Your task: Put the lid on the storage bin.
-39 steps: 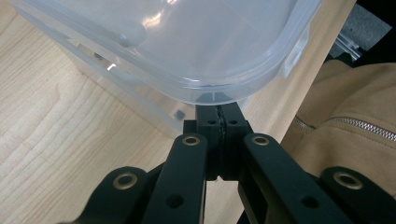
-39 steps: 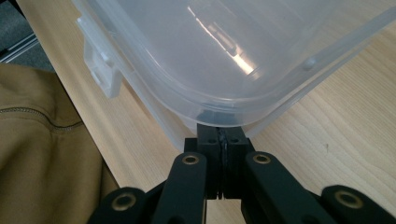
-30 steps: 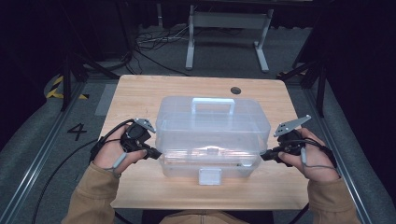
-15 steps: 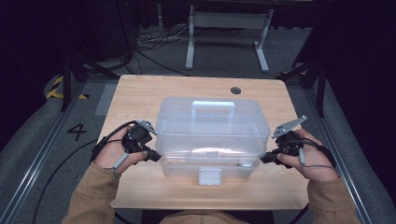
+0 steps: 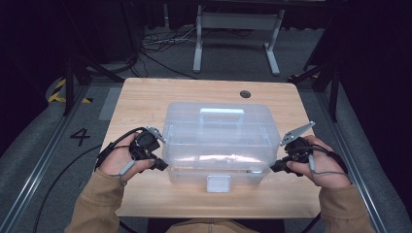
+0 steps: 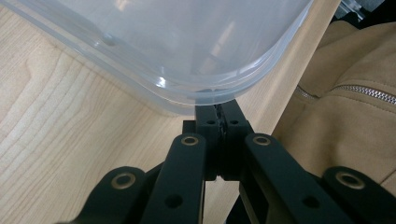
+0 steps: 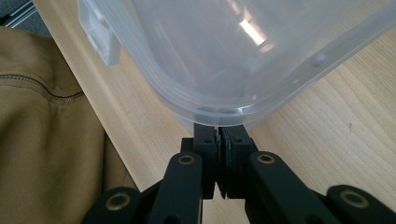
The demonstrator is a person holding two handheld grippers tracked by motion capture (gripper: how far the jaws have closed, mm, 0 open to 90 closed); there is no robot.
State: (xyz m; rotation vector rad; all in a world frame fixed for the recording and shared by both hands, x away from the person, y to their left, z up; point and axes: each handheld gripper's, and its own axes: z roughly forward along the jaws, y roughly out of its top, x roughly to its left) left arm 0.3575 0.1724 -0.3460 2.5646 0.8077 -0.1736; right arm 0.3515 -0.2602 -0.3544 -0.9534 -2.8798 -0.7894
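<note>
A clear plastic storage box [image 5: 218, 136] with a lid, a top handle [image 5: 222, 112] and a front latch [image 5: 218, 183] stands in the middle of the wooden table [image 5: 145, 97]. My left gripper [image 5: 163, 166] is at its front left corner and my right gripper [image 5: 273, 168] at its front right corner. In the left gripper view, the left gripper [image 6: 218, 109] is shut, its tips tucked under the overhanging rim of the box [image 6: 187, 42]. The right gripper [image 7: 218, 128] is likewise shut beneath the rim of the box [image 7: 243, 51]. The rim hides both pairs of fingertips.
A round cable hole [image 5: 245, 93] sits in the table's far side. Beyond the table are a metal stand [image 5: 233, 29] and loose cables [image 5: 160, 41] on the floor. Tan jacket sleeves [image 5: 97, 199] lie at the table's front edge.
</note>
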